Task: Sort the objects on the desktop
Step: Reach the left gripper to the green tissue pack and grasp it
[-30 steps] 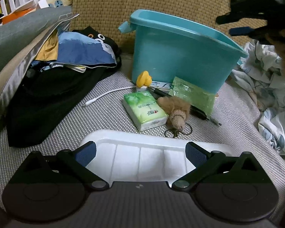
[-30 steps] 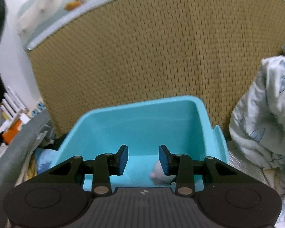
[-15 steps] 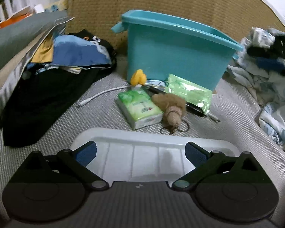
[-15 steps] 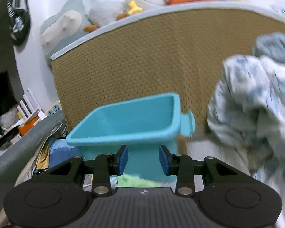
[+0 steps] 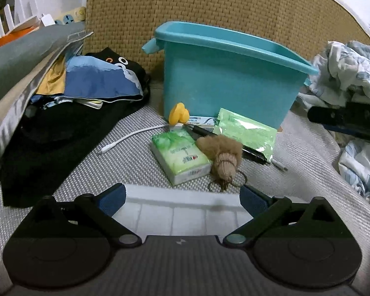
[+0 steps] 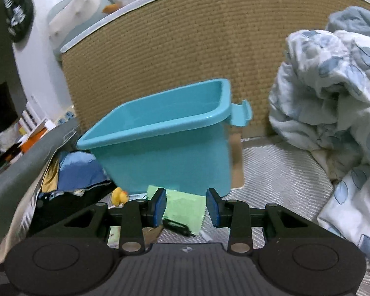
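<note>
Left wrist view: left gripper [image 5: 182, 197] is spread wide w/ a white tray [image 5: 182, 214] between its fingers; can't tell if the pads touch it. Just past the tray lie a tissue pack [image 5: 180, 157] and a brown plush keyring [image 5: 222, 157], touching. Behind them sit a black pen [image 5: 202, 131], a green packet [image 5: 245, 129], a yellow duck [image 5: 178, 113] and a white cable [image 5: 133, 135], all in front of the blue bin [image 5: 224, 79]. Right wrist view: right gripper [image 6: 186, 207] hangs apart, holding nothing, above the packet [image 6: 185, 207] & pen [image 6: 177, 227]. Duck [image 6: 119, 195] is left, bin [image 6: 165, 148] behind.
</note>
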The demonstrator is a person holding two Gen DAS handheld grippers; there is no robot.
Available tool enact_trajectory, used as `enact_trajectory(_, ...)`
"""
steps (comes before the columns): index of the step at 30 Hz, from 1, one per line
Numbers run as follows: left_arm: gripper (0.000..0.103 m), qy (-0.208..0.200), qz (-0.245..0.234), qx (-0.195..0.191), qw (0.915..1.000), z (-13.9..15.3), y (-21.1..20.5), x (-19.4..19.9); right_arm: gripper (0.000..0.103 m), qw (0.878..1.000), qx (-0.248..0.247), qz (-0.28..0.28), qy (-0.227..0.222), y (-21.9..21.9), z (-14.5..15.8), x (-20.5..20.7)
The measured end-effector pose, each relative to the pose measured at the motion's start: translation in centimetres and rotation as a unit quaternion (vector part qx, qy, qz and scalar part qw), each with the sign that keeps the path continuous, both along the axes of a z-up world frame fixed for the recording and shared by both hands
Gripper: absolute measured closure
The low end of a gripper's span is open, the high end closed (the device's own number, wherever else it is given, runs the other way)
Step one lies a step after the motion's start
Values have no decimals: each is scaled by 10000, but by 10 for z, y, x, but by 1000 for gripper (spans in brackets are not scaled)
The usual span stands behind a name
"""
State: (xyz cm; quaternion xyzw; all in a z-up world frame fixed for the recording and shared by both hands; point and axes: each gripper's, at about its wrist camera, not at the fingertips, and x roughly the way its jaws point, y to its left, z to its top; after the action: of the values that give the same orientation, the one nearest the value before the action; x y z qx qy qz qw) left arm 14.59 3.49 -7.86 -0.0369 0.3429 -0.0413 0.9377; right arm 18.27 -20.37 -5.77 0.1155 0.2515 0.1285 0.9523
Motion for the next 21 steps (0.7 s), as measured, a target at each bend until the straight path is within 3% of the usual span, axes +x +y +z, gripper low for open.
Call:
enact_trajectory(3, 3, 86, 71, 147, 9998, -2, -4, 17, 62, 9997, -201, 51, -91, 7, -2, -2)
enact_trajectory(15, 6, 439, 112, 621, 9970, -16, -21, 68, 62, 9995, 282, -100, 99, -10, -5, 1)
enact_trajectory(21, 12, 616, 302, 439, 9967, -23, -15, 80, 62, 9986, 475, -126, 185, -16, -7, 2)
